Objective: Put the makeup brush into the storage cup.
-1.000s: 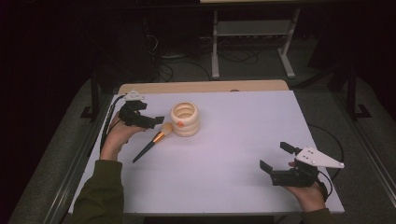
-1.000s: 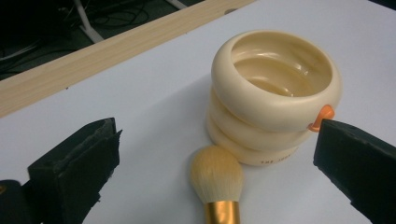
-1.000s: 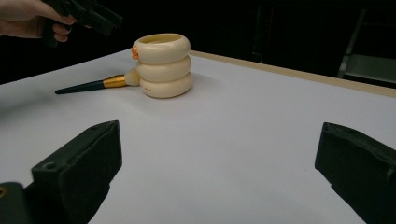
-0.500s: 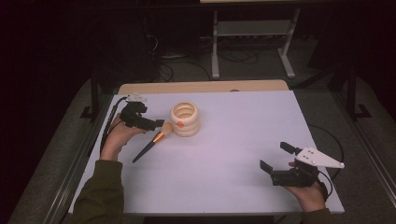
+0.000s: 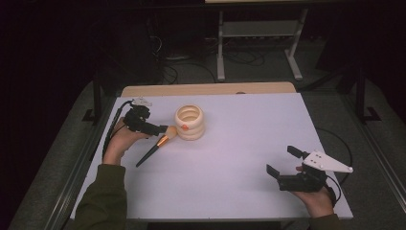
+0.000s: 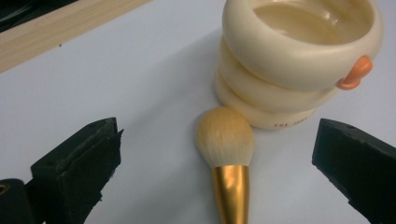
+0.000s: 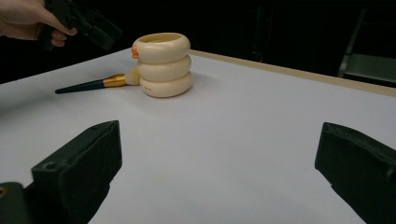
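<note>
Left gripper (image 6: 212, 154) hovers, jaws wide, over gold-ferruled cream-bristled brush (image 6: 226, 149).

The table (image 5: 249, 143) has a flat white top, and a strip of light wood runs along its far edge. A cream holder (image 5: 189, 122) made of three round rings stands on the table, toward the far left. It has a small orange knob on its side. A makeup brush (image 5: 155, 146) lies flat on the table, with its soft fluffy tip right next to the holder's bottom ring.
</note>
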Demonstrator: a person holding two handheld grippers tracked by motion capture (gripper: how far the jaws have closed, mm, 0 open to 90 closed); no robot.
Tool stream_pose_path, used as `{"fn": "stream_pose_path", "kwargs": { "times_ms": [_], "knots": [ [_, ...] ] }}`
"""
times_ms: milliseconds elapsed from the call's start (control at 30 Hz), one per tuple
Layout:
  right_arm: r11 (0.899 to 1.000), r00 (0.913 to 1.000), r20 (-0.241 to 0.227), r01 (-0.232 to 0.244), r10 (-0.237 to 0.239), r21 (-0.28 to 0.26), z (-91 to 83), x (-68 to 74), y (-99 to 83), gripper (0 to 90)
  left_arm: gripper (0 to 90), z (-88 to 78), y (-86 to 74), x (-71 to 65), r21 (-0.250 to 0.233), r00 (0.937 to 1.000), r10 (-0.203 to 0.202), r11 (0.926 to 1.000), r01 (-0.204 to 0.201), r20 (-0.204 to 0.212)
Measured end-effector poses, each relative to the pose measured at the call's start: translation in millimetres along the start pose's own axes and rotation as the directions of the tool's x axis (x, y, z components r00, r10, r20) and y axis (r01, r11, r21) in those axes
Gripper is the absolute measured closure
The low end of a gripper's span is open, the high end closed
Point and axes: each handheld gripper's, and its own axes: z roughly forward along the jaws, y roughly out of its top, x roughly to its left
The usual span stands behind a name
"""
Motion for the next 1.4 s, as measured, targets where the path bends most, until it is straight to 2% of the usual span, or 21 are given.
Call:
{"fn": "stream_pose_path", "kwargs": {
  "times_ms": [33,233,267,333,567,733,867,933,1033,1100,1200,1400],
  "knots": [
    [1.0,1.0,0.0,-0.002,0.002,0.001,-0.1,0.0,-0.1,0.0,1.0,2.7,-0.9,-0.6,0.022,1.0,0.002,0.9998,-0.002,0.003],
    [1.0,1.0,0.001,0.003,-0.003,-0.002,-0.2,-0.5,0.0,0.0,1.0,4.3,-1.4,-1.0,0.048,0.9999,0.012,0.9988,-0.012,-0.005],
    [1.0,1.0,0.001,0.003,-0.003,-0.002,-0.1,-0.6,-0.1,0.0,2.1,4.6,-1.8,-1.0,0.061,0.9999,0.015,0.998,-0.015,-0.002],
    [1.0,1.0,0.0,-0.001,0.001,-0.003,0.0,-0.5,-0.1,0.0,13.2,6.1,-1.8,-1.4,0.072,0.9996,0.029,0.997,-0.03,0.005],
    [1.0,1.0,0.0,0.001,-0.001,-0.002,0.3,-0.8,0.1,0.0,13.3,16.2,-0.5,-2.7,0.136,0.9989,0.042,0.9897,-0.044,0.02],
    [1.0,1.0,0.001,-0.001,0.001,-0.003,0.5,-1.0,0.3,0.0,13.9,20.5,-0.4,-3.3,0.197,0.9988,0.045,0.9793,-0.048,0.02],
    [1.0,1.0,0.001,-0.001,0.001,-0.005,0.2,-1.1,0.3,0.0,14.1,22.6,-0.2,-3.0,0.223,0.9985,0.055,0.9733,-0.056,0.011],
    [1.0,1.0,0.002,-0.001,0.001,-0.004,0.2,-1.0,0.1,0.0,14.5,26.3,0.1,-2.5,0.256,0.9976,0.067,0.9642,-0.069,0.019],
    [1.0,1.0,0.002,-0.001,0.001,-0.005,0.3,-1.1,0.1,0.0,14.6,27.0,0.4,-2.4,0.264,0.9972,0.071,0.9615,-0.074,0.022],
    [1.0,1.0,0.003,-0.002,0.002,-0.007,0.1,-1.2,0.2,0.0,15.2,29.8,2.2,-3.5,0.293,0.9961,0.083,0.952,-0.088,0.029],
    [1.0,1.0,0.004,-0.004,0.004,-0.006,-0.3,-1.6,0.0,0.0,16.8,32.5,3.0,-4.8,0.307,0.9965,0.081,0.9481,-0.084,0.022],
    [1.0,1.0,0.003,-0.007,0.007,-0.005,-0.2,-2.1,-0.2,0.0,19.7,37.8,2.8,-8.8,0.317,0.9971,0.072,0.9455,-0.076,0.022]
  ]
}}
